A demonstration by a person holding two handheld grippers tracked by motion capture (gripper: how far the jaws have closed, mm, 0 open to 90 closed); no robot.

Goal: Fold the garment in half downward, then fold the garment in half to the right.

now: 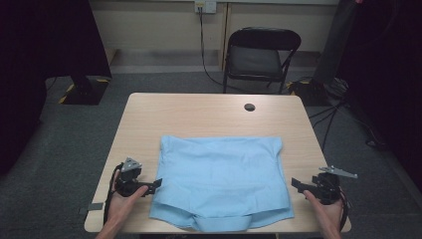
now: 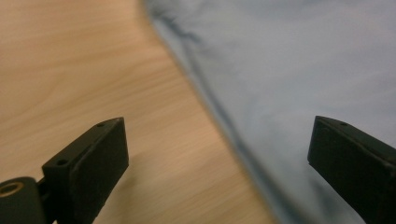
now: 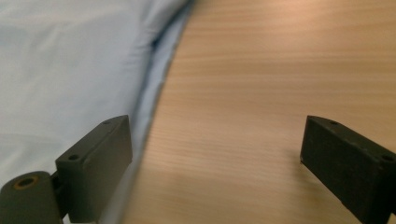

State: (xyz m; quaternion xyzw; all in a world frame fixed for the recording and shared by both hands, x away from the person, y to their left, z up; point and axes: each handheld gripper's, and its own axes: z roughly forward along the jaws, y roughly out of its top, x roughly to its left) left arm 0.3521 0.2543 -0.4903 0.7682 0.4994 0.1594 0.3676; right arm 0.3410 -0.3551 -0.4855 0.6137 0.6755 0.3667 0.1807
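Observation:
A light blue cloth (image 1: 221,177) lies folded flat on the near half of the wooden table (image 1: 209,114). My left gripper (image 1: 155,185) sits just off the cloth's left edge, held by a hand, with its jaws wide apart and nothing between them. In the left gripper view the cloth's edge (image 2: 280,93) runs diagonally ahead of the open left gripper (image 2: 219,154). My right gripper (image 1: 297,183) hovers off the cloth's right edge, jaws apart and empty. The right gripper view has the cloth (image 3: 70,70) at the left and bare wood under the right gripper (image 3: 215,154).
A small dark round spot (image 1: 249,107) marks the table's far side. A black folding chair (image 1: 261,57) stands behind the table. Cables (image 1: 343,114) trail on the floor at the right, and dark curtains hang on both sides.

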